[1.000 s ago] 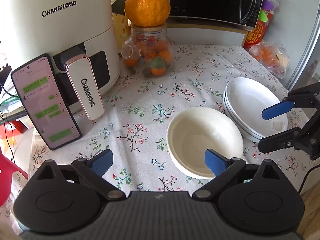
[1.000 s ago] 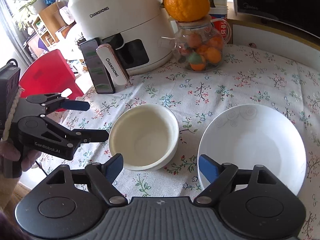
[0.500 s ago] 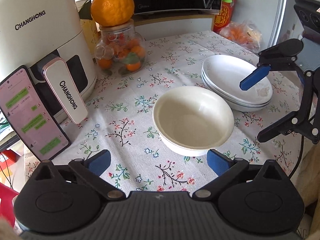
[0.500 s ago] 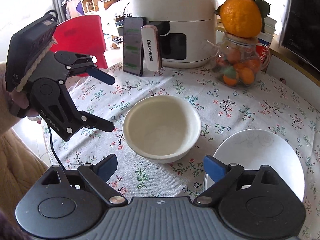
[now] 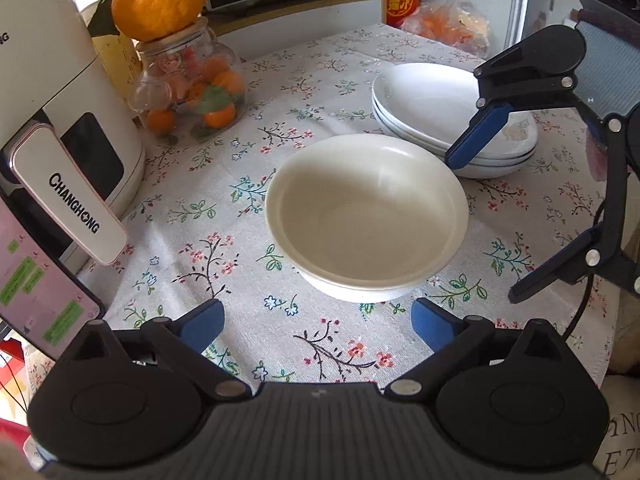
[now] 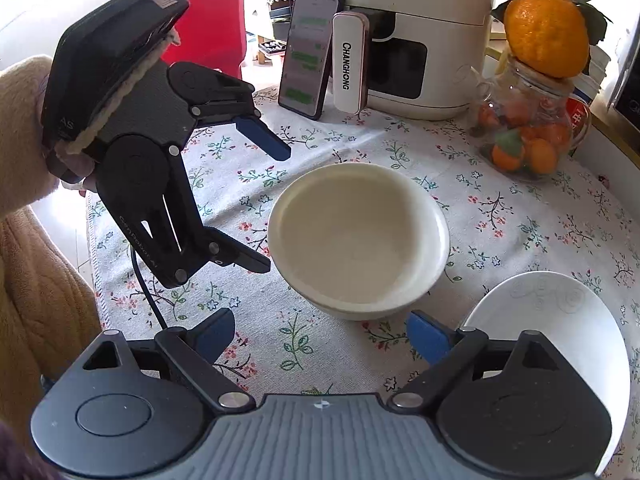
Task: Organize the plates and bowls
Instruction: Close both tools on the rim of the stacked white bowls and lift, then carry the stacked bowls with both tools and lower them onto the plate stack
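Both grippers lower, rolled vs 1 s ago; left gripper [image 5: 316, 322] & right gripper [image 6: 320, 330] wide, empty, flanking cream bowl [image 5: 366, 216]

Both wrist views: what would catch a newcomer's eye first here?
The cream bowl stands mid-table on the floral tablecloth, with the left gripper and the right gripper flanking it, jaws wide and empty. Beyond the right gripper sits a stack of white plates. At the back a big orange tops a glass jar beside a white air fryer.
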The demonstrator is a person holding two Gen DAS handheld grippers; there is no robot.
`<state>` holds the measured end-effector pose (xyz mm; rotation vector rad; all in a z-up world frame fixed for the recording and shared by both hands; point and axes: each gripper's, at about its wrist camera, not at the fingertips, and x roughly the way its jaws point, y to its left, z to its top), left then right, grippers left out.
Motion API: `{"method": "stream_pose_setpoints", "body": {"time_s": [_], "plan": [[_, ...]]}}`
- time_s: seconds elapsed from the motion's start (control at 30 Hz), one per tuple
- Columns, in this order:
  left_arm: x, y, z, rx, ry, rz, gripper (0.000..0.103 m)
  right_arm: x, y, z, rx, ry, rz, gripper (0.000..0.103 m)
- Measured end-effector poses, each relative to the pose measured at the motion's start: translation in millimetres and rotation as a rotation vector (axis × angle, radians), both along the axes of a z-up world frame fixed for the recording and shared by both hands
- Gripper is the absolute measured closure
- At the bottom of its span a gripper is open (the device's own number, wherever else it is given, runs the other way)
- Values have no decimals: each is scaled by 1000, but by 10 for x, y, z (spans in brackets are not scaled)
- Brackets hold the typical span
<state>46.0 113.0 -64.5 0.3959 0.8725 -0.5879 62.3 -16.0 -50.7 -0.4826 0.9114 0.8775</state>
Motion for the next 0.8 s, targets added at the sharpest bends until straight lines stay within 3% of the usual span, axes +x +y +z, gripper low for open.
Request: {"method": "stream_pose_setpoints", "body": {"time_s": [0.23, 0.53, 0.8], "plan": [[56, -100, -34, 2, 33, -66, 11, 103, 23, -71, -18, 5, -11, 15], [155, -174, -46, -20, 69, -117, 14, 246, 13, -151, -1, 7, -31, 19], [144, -212, -18, -16, 56, -138, 17, 234, 33, -147, 6, -16, 6, 22]]}}
